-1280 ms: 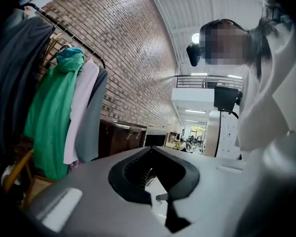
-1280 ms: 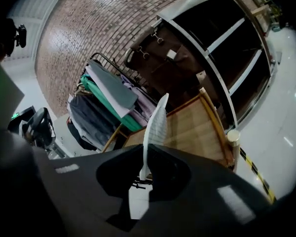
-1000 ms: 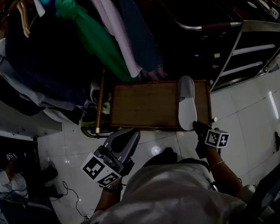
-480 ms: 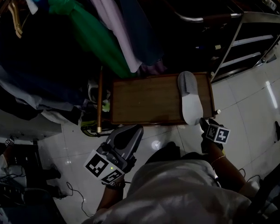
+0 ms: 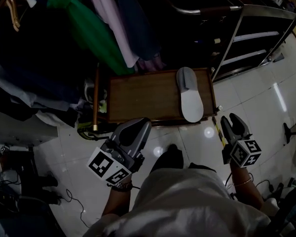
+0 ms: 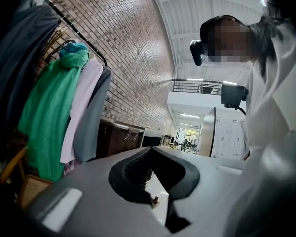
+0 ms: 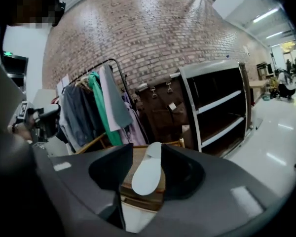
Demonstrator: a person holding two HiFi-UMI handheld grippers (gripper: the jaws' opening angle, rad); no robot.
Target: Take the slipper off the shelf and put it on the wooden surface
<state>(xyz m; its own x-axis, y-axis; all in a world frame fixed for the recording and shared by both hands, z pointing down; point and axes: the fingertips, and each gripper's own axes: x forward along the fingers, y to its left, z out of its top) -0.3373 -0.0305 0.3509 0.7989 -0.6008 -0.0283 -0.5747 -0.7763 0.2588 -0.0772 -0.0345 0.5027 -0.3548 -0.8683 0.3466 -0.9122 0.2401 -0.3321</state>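
- Hanging at the far left of the head view, a rack of clothes includes a green garment (image 5: 84,28) that drapes down toward the low wooden surface (image 5: 143,95).
- Left gripper (image 5: 138,127) hovers over the white tiled floor (image 5: 266,107), just in front of the near edge of the surface. Its own view shows the fingers meeting at their tips with only a thin wedge of floor visible behind them, and nothing is held.
- Wooden surface is a brown rectangular top, bare across its left and middle parts.
- Slipper (image 5: 190,100), pale grey, lies flat on the right end of the surface. Its length runs from the back edge to the front edge, and its near end sits at the front rim.
- Right gripper (image 5: 233,120) is over the floor, just beyond the front right corner of the surface and apart from the slipper. Its fingers are spread wide and empty, and its own view frames the slipper in the gap between them.
- Shelf (image 5: 251,35), a dark metal-framed unit, stands at the far right behind the surface.
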